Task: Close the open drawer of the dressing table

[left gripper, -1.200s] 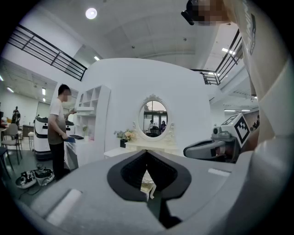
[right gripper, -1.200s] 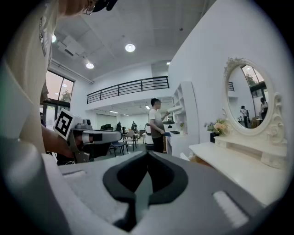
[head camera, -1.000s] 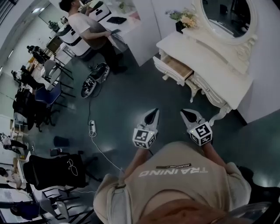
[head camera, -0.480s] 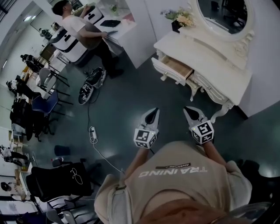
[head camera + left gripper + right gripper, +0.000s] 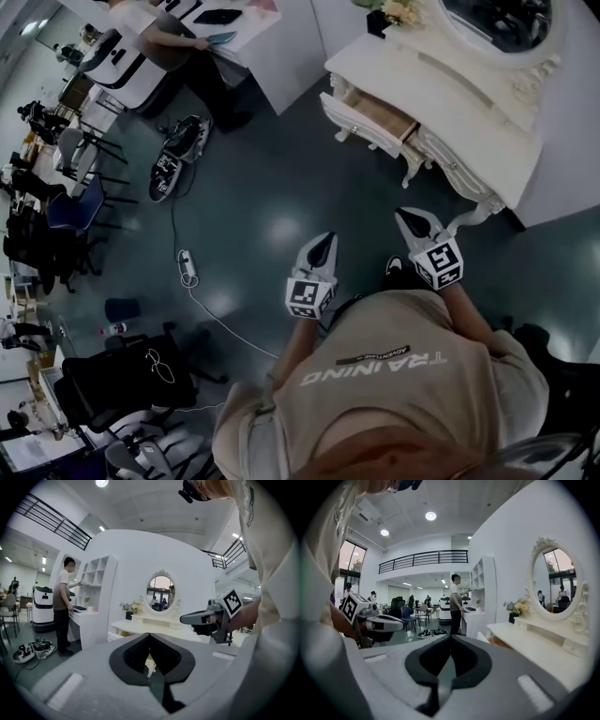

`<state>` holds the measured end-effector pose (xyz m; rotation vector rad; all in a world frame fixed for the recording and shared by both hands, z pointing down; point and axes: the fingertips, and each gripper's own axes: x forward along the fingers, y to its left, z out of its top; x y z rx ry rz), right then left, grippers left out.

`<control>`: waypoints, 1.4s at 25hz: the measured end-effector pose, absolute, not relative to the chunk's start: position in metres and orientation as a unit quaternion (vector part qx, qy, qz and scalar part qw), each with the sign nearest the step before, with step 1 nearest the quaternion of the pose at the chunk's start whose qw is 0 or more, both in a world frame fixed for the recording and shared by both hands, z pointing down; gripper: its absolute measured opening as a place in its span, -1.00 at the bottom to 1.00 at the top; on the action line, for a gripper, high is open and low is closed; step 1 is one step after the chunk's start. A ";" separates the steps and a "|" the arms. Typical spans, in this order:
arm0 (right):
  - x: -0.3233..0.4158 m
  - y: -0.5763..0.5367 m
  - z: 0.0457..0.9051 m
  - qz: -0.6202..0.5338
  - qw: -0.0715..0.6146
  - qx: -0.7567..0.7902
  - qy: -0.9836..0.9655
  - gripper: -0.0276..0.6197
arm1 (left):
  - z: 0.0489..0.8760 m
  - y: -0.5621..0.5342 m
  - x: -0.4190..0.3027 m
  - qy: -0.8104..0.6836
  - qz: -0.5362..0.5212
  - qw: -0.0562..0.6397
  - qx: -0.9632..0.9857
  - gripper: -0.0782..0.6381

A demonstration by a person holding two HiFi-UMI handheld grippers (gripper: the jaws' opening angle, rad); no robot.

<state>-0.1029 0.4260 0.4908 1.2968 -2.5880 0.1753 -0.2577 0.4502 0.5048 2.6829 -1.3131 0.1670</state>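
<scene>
Open drawer [image 5: 377,128] in the front of the dressing table [image 5: 441,89], at the end nearest the flowers [image 5: 398,11] and away from the oval mirror [image 5: 497,23], pulled out with its wooden inside exposed. Left gripper [image 5: 326,240] and right gripper [image 5: 410,217] held over the floor [image 5: 262,187] in front of the dressing table, well apart from the drawer, the right one nearer the dressing table's leg [image 5: 472,223]; fingers of each pressed together, tips meeting, nothing between them. Beyond the dressing table's flower end, a person [image 5: 159,26] standing at a white counter [image 5: 248,28].
</scene>
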 end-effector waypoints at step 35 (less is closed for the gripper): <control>-0.080 0.102 0.551 0.107 0.130 0.388 -0.906 -0.93 | 0.520 0.104 -0.185 -0.444 0.082 0.126 0.883 -0.78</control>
